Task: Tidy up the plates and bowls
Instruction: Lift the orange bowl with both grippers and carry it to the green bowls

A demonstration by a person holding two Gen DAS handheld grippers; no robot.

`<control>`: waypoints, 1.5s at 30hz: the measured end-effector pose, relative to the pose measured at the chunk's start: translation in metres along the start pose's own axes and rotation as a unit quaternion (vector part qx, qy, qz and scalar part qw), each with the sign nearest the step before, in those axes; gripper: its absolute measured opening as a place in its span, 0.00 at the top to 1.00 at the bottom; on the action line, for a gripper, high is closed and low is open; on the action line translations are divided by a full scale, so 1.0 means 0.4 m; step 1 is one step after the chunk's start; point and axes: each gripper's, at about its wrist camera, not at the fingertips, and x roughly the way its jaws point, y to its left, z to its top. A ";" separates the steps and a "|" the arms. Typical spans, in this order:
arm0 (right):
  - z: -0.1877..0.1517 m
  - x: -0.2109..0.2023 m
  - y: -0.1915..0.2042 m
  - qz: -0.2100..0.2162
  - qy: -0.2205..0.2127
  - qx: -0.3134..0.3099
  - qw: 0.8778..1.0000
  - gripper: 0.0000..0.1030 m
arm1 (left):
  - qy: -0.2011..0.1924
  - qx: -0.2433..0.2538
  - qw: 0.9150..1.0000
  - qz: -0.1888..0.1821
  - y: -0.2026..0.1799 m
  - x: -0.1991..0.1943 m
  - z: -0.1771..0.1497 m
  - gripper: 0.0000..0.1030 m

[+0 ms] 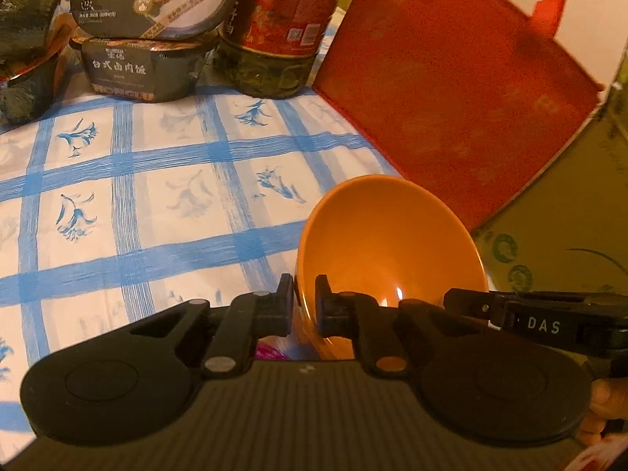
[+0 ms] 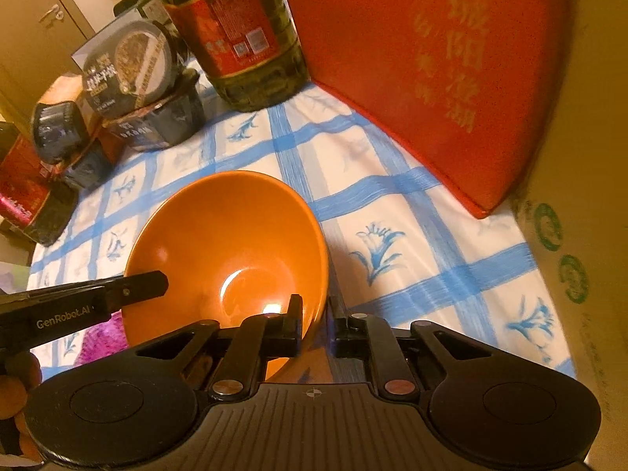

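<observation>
The desk (image 2: 392,204), covered in a white cloth with blue checks and blue flowers, is carrying everything here. A red fabric bag (image 1: 451,90) with handles is standing along its far right side, its yellow lettering showing in the right wrist view, and a brown cardboard box (image 2: 581,196) with green printed marks is rising just beside it at the desk's right edge. A big bottle of yellowish oil (image 2: 239,39) with a red label is standing at the back, next to the bag. To its left, two dark instant-rice tubs (image 1: 153,35) are sitting stacked, the upper one tilting so that its round lid faces forward, with more dark packets (image 2: 59,125) lying farther left.

The orange bowl (image 2: 231,251) is sitting near the front of the desk, close to the bag, empty and catching a bright glint at its bottom; whether it is resting on the cloth or being lifted cannot be told.

The left tool (image 1: 304,306) is pinching the bowl's left rim, one finger outside and one inside the wall. The right tool (image 2: 317,325) is pinching the bowl's right rim, with one finger inside and the other outside.
</observation>
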 end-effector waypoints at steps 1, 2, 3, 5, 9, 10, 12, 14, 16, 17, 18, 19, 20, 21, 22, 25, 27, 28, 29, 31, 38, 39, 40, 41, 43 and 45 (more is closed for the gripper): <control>-0.004 -0.023 0.004 -0.003 -0.004 0.000 1.000 0.89 | 0.000 0.002 1.000 -0.001 -0.010 -0.018 -0.004 0.91; -0.008 -0.044 0.008 -0.005 -0.007 -0.001 1.000 0.89 | -0.001 0.005 1.000 -0.002 -0.019 -0.034 -0.008 0.91; -0.013 -0.069 0.012 -0.005 -0.011 -0.001 1.000 0.89 | -0.002 0.008 1.000 -0.002 -0.029 -0.054 -0.013 0.91; -0.026 -0.116 0.022 -0.005 -0.018 -0.002 1.000 0.89 | -0.003 0.008 1.000 -0.006 -0.044 -0.095 -0.026 0.91; -0.066 -0.214 0.046 -0.005 -0.031 -0.002 0.999 0.89 | -0.007 0.011 1.000 -0.012 -0.070 -0.184 -0.062 0.91; -0.078 -0.233 0.053 -0.005 -0.034 -0.003 0.999 0.89 | -0.008 0.010 1.000 -0.013 -0.074 -0.207 -0.072 0.91; -0.110 -0.282 0.071 -0.006 -0.040 -0.004 0.999 0.89 | -0.011 0.009 1.000 -0.016 -0.080 -0.254 -0.097 0.91; -0.140 -0.319 0.086 -0.005 -0.046 -0.002 0.999 0.89 | -0.013 0.008 1.000 -0.019 -0.085 -0.298 -0.125 0.91; -0.173 -0.353 0.099 -0.003 -0.053 0.002 0.999 0.89 | -0.016 0.011 1.000 -0.021 -0.088 -0.337 -0.158 0.91; -0.194 -0.370 0.107 -0.002 -0.056 0.002 0.998 0.90 | -0.018 0.013 1.000 -0.022 -0.089 -0.357 -0.177 0.91; -0.211 -0.383 0.112 0.000 -0.058 0.004 0.998 0.90 | -0.019 0.011 1.000 -0.022 -0.088 -0.375 -0.195 0.91; -0.230 -0.396 0.119 0.002 -0.059 0.007 0.998 0.90 | -0.021 0.010 1.000 -0.021 -0.087 -0.393 -0.216 0.91; -0.254 -0.410 0.129 0.005 -0.061 0.008 0.998 0.90 | -0.023 0.010 0.999 -0.020 -0.087 -0.410 -0.236 0.91; -0.272 -0.418 0.135 0.007 -0.062 0.009 0.998 0.90 | -0.025 0.011 0.999 -0.019 -0.086 -0.426 -0.256 0.91; -0.299 -0.431 0.144 0.008 -0.065 0.010 0.998 0.90 | -0.026 0.013 0.999 -0.018 -0.086 -0.441 -0.278 0.91; -0.366 -0.458 0.169 0.011 -0.069 0.012 0.997 0.90 | -0.023 0.010 1.000 -0.017 -0.075 -0.480 -0.348 0.91; -0.410 -0.473 0.182 0.013 -0.071 0.015 0.997 0.90 | -0.021 0.008 1.000 -0.019 -0.066 -0.503 -0.394 0.91; -0.434 -0.480 0.188 0.014 -0.072 0.015 0.997 0.90 | -0.021 0.005 1.000 -0.020 -0.061 -0.514 -0.415 0.91; -0.456 -0.487 0.194 0.014 -0.073 0.016 0.997 0.90 | -0.021 0.004 1.000 -0.020 -0.057 -0.525 -0.441 0.91; -0.504 -0.501 0.207 0.011 -0.077 0.014 0.997 0.91 | -0.021 0.004 1.000 -0.023 -0.051 -0.546 -0.483 0.91; -0.661 -0.519 0.210 0.019 -0.071 0.033 0.997 0.91 | -0.014 0.009 1.000 -0.014 -0.052 -0.587 -0.633 0.91; -0.681 -0.521 0.206 0.017 -0.071 0.034 0.997 0.91 | -0.012 0.010 1.000 -0.015 -0.055 -0.589 -0.651 0.91; -0.701 -0.524 0.203 0.014 -0.071 0.034 0.997 0.91 | -0.011 0.012 1.000 -0.015 -0.059 -0.591 -0.667 0.91; -0.724 -0.526 0.196 0.012 -0.070 0.039 0.997 0.92 | -0.010 0.013 1.000 -0.015 -0.064 -0.593 -0.684 0.91; -0.757 -0.529 0.180 0.010 -0.068 0.050 0.996 0.92 | -0.005 0.019 1.000 -0.016 -0.079 -0.592 -0.718 0.91; -0.792 -0.533 0.160 0.004 -0.064 0.060 0.996 0.92 | 0.004 0.020 1.000 -0.019 -0.094 -0.584 -0.743 0.91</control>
